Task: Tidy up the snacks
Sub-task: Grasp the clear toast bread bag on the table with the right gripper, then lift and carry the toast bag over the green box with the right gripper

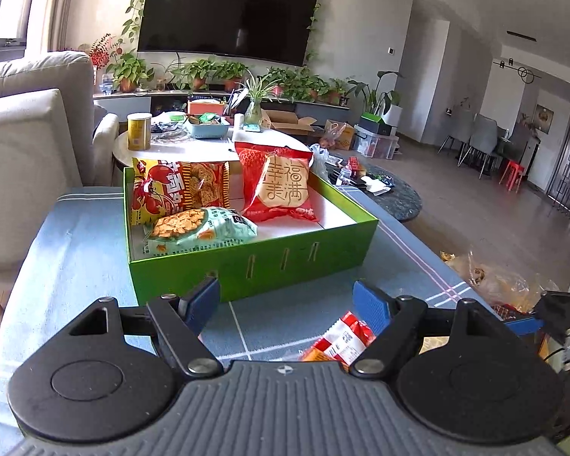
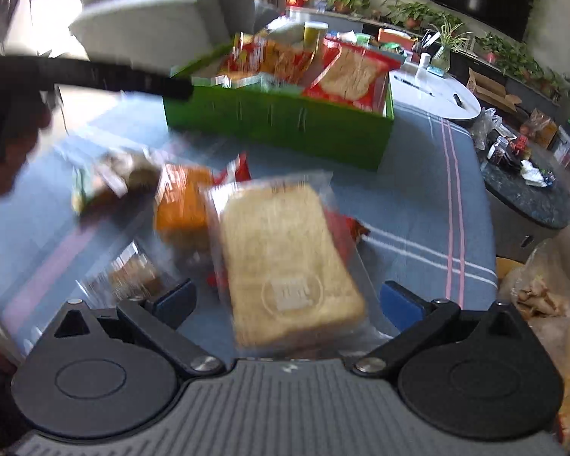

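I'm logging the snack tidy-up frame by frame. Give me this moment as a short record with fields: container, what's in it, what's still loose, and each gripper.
container: green box on the blue cloth
in box: lobster-print bag, pale green cracker bag, red cookie bag
loose on cloth: wrapped bread slice, orange packet, other blurred packets
left gripper: open, empty, in front of the box
right gripper: open, jaws either side of the bread slice, not closed on it
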The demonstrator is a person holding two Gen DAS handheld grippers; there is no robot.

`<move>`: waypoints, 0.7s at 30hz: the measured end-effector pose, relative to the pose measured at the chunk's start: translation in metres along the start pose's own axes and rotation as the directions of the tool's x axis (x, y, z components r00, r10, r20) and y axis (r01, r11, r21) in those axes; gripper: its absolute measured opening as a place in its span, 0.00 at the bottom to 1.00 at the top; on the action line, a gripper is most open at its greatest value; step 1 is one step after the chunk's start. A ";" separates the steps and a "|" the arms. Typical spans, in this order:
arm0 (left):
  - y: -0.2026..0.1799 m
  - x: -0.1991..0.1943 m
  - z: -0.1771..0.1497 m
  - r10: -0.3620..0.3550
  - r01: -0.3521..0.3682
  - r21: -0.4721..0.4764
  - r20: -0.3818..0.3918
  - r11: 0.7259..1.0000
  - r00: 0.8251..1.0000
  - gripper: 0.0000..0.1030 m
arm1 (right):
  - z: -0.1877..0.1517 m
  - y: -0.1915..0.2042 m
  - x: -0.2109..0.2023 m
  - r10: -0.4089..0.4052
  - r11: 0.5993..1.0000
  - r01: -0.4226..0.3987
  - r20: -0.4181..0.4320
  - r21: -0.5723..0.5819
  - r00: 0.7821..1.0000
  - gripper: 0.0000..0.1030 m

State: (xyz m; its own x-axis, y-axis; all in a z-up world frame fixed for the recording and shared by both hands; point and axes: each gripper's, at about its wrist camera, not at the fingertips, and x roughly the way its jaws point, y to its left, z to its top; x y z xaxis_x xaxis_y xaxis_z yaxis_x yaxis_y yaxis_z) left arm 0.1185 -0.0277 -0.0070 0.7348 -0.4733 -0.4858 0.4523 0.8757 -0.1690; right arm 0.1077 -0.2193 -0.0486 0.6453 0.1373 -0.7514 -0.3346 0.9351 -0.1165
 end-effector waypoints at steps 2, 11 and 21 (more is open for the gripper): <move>0.000 -0.003 -0.002 0.000 0.000 0.006 0.003 1.000 1.000 0.73 | -0.005 0.001 0.009 -0.059 0.998 0.058 -0.036 -0.026 0.998 0.63; 0.000 0.000 -0.007 0.000 0.000 -0.008 -0.015 1.000 1.000 0.73 | 0.002 -0.040 0.029 -0.057 0.992 0.056 0.002 0.111 0.998 0.63; -0.001 0.010 0.000 0.009 -0.009 -0.009 -0.026 1.000 1.000 0.73 | 0.030 -0.027 0.041 0.047 0.999 -0.048 0.127 0.004 0.991 0.63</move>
State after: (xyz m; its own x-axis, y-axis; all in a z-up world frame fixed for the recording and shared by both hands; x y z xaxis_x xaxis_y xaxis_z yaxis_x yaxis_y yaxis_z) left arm 0.1257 -0.0330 -0.0114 0.7257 -0.4628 -0.5091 0.4408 0.8809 -0.1724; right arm 0.1637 -0.2293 -0.0569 0.7106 0.2214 -0.6678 -0.3623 0.9288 -0.0776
